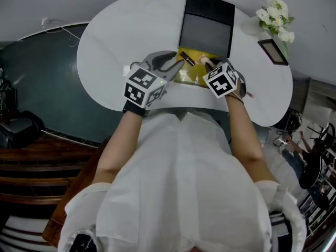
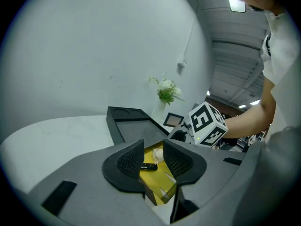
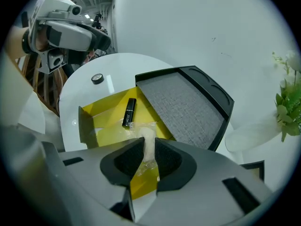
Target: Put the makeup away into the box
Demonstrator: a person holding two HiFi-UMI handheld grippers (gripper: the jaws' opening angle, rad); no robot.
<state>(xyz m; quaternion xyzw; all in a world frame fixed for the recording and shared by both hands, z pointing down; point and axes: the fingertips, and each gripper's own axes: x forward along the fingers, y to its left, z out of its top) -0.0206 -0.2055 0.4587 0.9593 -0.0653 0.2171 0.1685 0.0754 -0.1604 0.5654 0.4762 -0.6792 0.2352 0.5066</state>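
An open box with a yellow lining (image 1: 190,76) (image 3: 104,106) (image 2: 162,185) lies on the white table, its black lid (image 1: 206,29) (image 3: 183,108) folded back. A black lipstick tube (image 3: 129,112) (image 1: 187,58) (image 2: 149,166) lies inside it. My right gripper (image 3: 146,157) (image 1: 206,63) is shut on a cream makeup piece in a clear wrapper (image 3: 147,139) (image 2: 159,153), held over the box's near right part. My left gripper (image 2: 153,161) (image 1: 176,61) hovers at the box's left edge, open, with nothing between its jaws.
A small round black item (image 3: 97,78) sits on the table left of the box. A vase of white flowers (image 1: 275,13) (image 2: 167,91) and a small picture frame (image 1: 273,51) (image 2: 173,119) stand at the far right. The table's curved edge (image 1: 105,101) runs near my body.
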